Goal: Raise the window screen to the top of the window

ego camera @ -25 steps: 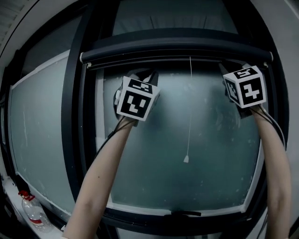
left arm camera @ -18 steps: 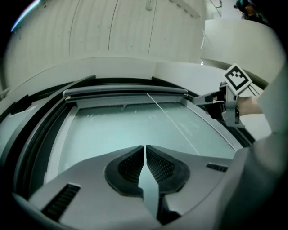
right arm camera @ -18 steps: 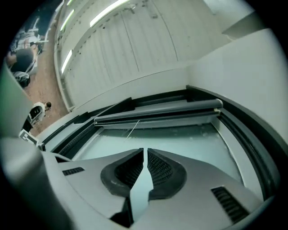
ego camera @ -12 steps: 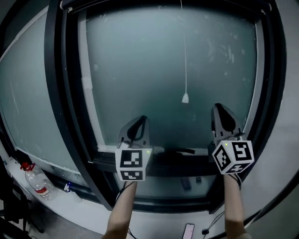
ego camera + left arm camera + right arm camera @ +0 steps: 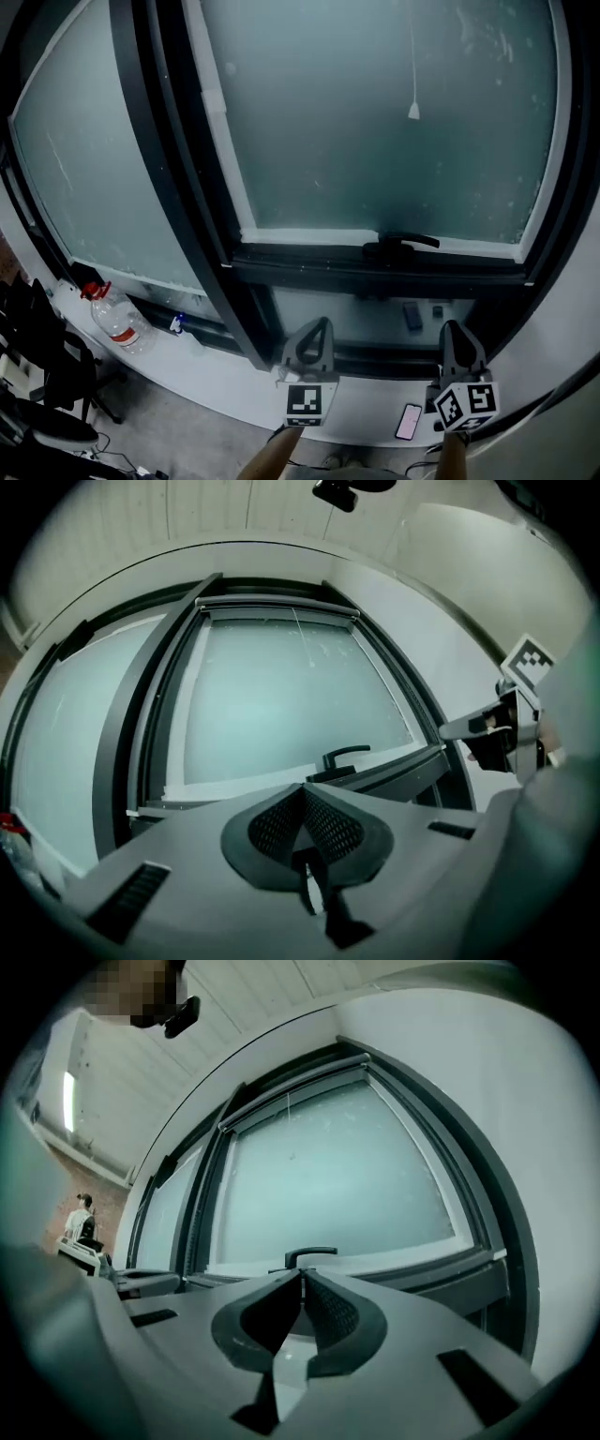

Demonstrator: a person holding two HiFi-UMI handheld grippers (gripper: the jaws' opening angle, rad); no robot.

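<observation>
The frosted window [image 5: 375,122] fills the head view, its black handle [image 5: 401,246] on the bottom rail and the pull cord's end [image 5: 413,112] hanging free. The screen sits rolled at the window's top [image 5: 277,607] [image 5: 295,1082]. My left gripper [image 5: 317,324] [image 5: 302,787] is low, below the sill, its tips together on nothing. My right gripper [image 5: 453,327] [image 5: 301,1274] hangs beside it at the same height, its jaws closing, tips all but touching, with nothing between them. The right gripper [image 5: 506,728] also shows at the edge of the left gripper view.
A phone [image 5: 409,422] lies on the ledge between the grippers. A water bottle with a red cap [image 5: 114,319] stands on the ledge at the left, black chairs [image 5: 37,375] below it. A second frosted pane [image 5: 94,150] lies left of the dark frame post [image 5: 187,159].
Both grippers have dropped from the top rail of the window to below the sill. The head view has tipped down with them. The cord hangs free.
</observation>
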